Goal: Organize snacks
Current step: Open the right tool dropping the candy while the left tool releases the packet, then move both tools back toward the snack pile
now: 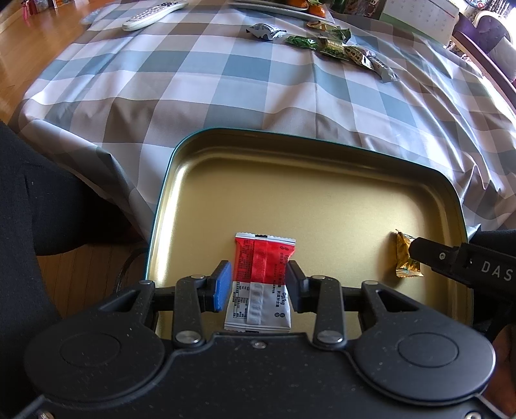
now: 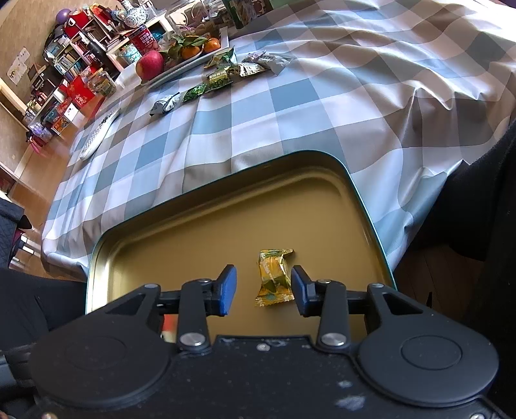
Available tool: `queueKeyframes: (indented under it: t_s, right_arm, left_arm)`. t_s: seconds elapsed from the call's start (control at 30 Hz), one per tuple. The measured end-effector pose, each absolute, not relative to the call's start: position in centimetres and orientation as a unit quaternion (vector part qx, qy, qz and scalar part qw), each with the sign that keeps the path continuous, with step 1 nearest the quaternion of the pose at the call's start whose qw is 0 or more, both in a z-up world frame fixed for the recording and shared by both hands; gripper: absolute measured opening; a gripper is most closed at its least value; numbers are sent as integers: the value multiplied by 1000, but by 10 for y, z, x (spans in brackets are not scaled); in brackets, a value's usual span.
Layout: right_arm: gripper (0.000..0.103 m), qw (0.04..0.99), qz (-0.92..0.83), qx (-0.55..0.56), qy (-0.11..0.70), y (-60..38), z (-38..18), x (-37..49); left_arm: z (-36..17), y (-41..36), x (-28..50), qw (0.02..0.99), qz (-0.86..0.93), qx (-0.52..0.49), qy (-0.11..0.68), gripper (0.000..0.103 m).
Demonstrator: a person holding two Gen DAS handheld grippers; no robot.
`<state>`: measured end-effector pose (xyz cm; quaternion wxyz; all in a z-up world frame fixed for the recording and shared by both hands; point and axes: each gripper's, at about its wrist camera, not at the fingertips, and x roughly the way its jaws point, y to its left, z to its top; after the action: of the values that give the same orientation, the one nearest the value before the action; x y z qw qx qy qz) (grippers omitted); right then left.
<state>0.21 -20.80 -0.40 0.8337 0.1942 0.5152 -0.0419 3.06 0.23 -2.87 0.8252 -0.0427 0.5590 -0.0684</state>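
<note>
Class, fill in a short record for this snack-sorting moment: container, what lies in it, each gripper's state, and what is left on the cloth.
container: gold tray
in tray: red-and-white packet; yellow candy
left gripper: open, astride the packet
right gripper: open, astride the candy
left on checked tablecloth: wrapped snacks, remote

Checked tablecloth table [image 1: 200, 83], gold tray [image 1: 206, 154], loose snack packets [image 1: 332, 46], remote [image 1: 151, 14], fruit plate [image 2: 193, 61]
</note>
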Motion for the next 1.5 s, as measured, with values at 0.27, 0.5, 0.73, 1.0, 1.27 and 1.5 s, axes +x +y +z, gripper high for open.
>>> queueKeyframes:
  t_s: [0.27,0.5,0.73,1.0,1.27,1.5]
  right_arm:
    - [45,827,-50,182,530,-206,-4,6]
    - [48,806,-37,154,571,-197,-8,12]
    - [51,776,-12,140,615,-191,-10,18]
    - [55,739,16,127,662,-184,-5,32]
    - [57,707,37,103,699,-176,13,52]
    - [57,695,49,82,713,-176,31,76]
  left_arm:
    - [-31,-2,31,818,-56,-21,572,49]
    - [-25,-5,33,806,-72,-11,587,49]
    - [-18,6,42,778,-69,-23,623,49]
    - [-5,14,62,749,-60,-20,660,49]
    - [10,8,85,730,-75,8,680,49]
    - [28,10,123,752,-67,8,656,49]
